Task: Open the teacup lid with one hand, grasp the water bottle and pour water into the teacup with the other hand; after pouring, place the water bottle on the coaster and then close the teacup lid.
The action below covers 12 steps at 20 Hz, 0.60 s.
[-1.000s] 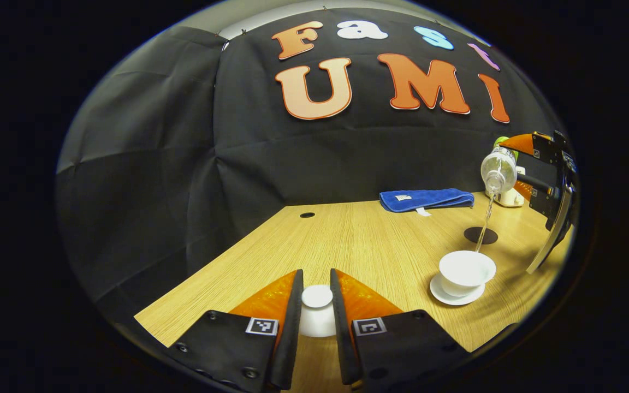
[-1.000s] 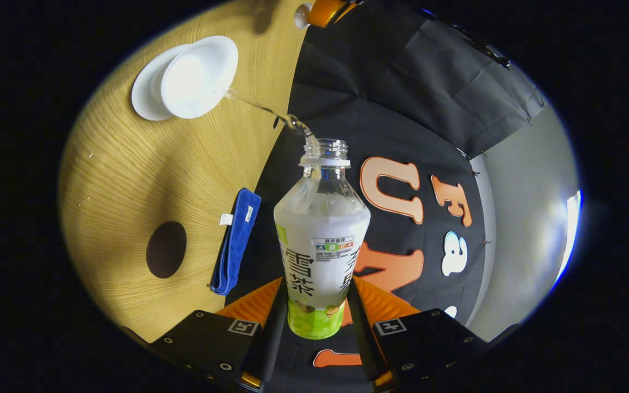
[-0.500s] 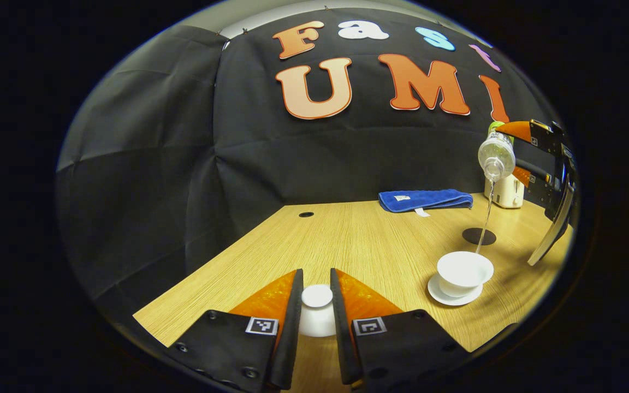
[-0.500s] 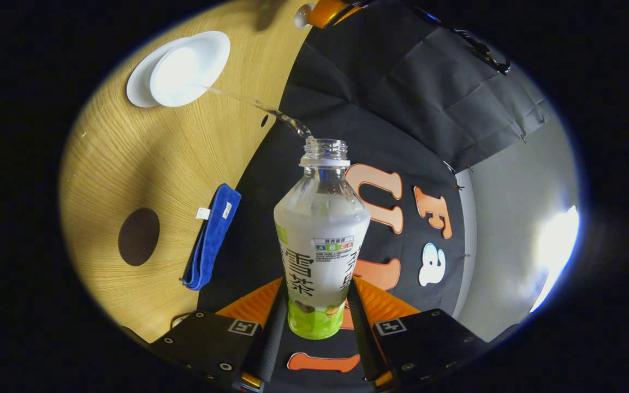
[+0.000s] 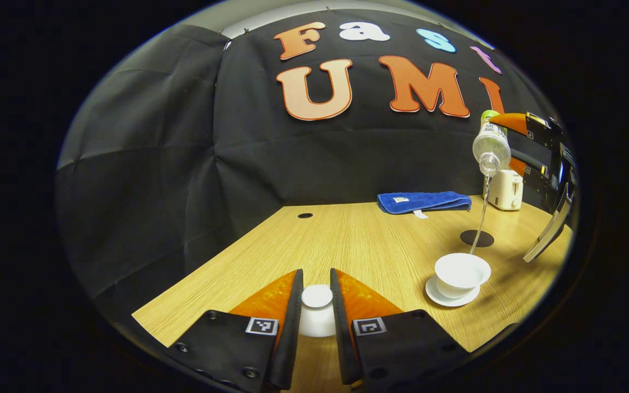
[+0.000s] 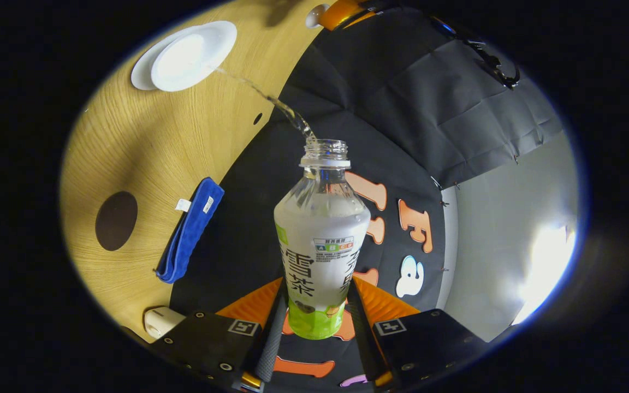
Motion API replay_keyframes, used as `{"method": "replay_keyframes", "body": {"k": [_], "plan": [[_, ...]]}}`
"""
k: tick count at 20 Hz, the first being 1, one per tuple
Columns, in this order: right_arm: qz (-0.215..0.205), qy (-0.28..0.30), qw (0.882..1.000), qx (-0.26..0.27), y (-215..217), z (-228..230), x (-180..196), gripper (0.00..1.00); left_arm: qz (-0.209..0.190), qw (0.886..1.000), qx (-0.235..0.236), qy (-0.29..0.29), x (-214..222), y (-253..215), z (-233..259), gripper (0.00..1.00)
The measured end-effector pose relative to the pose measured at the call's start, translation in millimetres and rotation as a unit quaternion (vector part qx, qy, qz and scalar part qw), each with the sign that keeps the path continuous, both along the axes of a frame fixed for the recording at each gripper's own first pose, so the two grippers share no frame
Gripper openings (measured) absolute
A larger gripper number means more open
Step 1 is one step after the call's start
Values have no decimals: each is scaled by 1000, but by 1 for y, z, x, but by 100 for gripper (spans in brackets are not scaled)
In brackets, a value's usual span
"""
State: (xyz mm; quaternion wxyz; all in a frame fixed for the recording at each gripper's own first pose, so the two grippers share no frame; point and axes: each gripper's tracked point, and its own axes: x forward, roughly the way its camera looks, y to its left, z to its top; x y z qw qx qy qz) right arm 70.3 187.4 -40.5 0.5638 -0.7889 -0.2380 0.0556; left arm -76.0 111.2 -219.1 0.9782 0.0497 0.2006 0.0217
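Two things flank the coaster [image 5: 477, 238]: blue towel [image 5: 423, 201], white box [image 5: 504, 189].

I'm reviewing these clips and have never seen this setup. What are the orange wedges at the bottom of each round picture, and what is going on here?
The wedges are the fingers of two hand-held grippers; a fisheye camera rides on each. In the left gripper view, the left gripper is shut on the white teacup lid, held just above the wooden table. In the right gripper view, the right gripper clamps a tilted water bottle, and a thin stream runs into the open teacup on its saucer. Also on the table: a dark round coaster, a folded blue towel and a small white appliance.
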Motion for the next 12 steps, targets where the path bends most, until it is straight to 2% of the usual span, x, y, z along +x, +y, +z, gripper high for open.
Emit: {"method": "replay_keyframes", "body": {"k": [7, 8, 10, 12], "plan": [[23, -31, 999, -31, 14, 13, 1, 62, 1, 1000, -5, -3, 1, 0, 2, 36], [26, -30, 999, -36, 18, 13, 1, 59, -1, 1000, -5, -3, 1, 0, 1, 36], [27, -39, 998, -46, 18, 15, 2, 62, -1, 1000, -6, 1, 1, 0, -1, 36], [29, -49, 997, -55, 19, 17, 3, 59, -2, 1000, -4, 2, 0, 0, -1, 35]]}}
